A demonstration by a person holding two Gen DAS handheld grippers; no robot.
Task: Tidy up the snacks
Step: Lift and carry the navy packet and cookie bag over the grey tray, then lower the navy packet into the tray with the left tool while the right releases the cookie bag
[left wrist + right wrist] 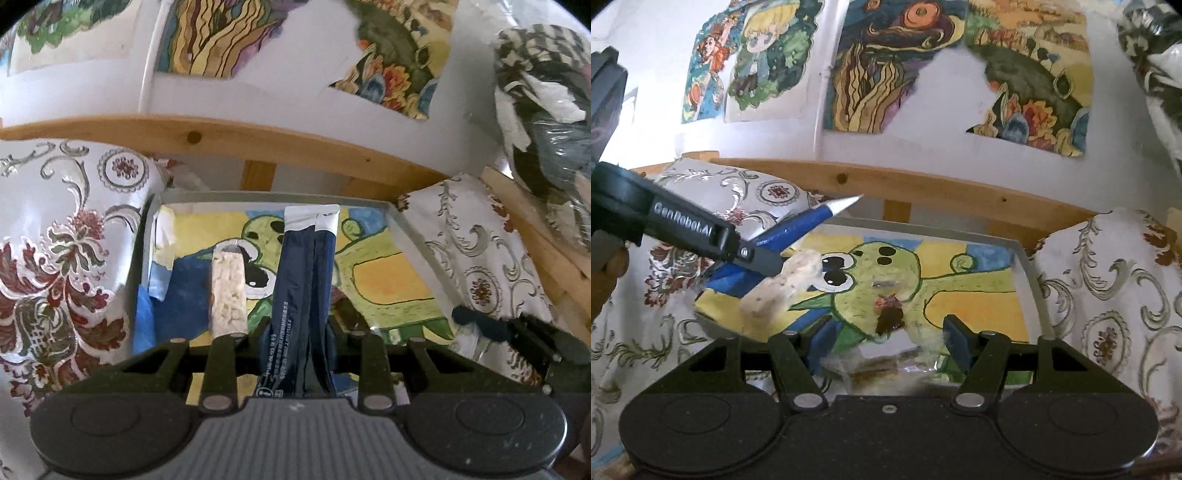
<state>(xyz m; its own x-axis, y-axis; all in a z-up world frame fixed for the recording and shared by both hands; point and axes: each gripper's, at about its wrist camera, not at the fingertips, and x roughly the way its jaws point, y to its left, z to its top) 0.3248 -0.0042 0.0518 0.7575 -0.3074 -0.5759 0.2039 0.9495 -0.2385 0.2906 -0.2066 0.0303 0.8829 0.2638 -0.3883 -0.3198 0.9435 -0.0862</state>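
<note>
My left gripper point(301, 328) is shut on a dark blue stick packet point(304, 280) with a white tip, held above a grey tray point(400, 218) lined with a frog drawing. In the right wrist view the left gripper point(753, 254) comes in from the left with the blue packet point(809, 225) pointing up and right. A white crumbly snack bar point(228, 291) in clear wrap lies on the tray's left side; it also shows in the right wrist view point(785, 288). My right gripper point(882, 347) is open low over the tray's near edge, with a clear-wrapped snack point(879, 367) between its fingers.
The tray point(1032, 280) sits on a floral cloth point(1108, 295) in front of a wooden rail point(923, 188). A padded floral cushion point(62, 229) stands left of the tray. Paintings hang on the white wall point(945, 110). A bundle of plastic-wrapped fabric point(546, 103) is at the right.
</note>
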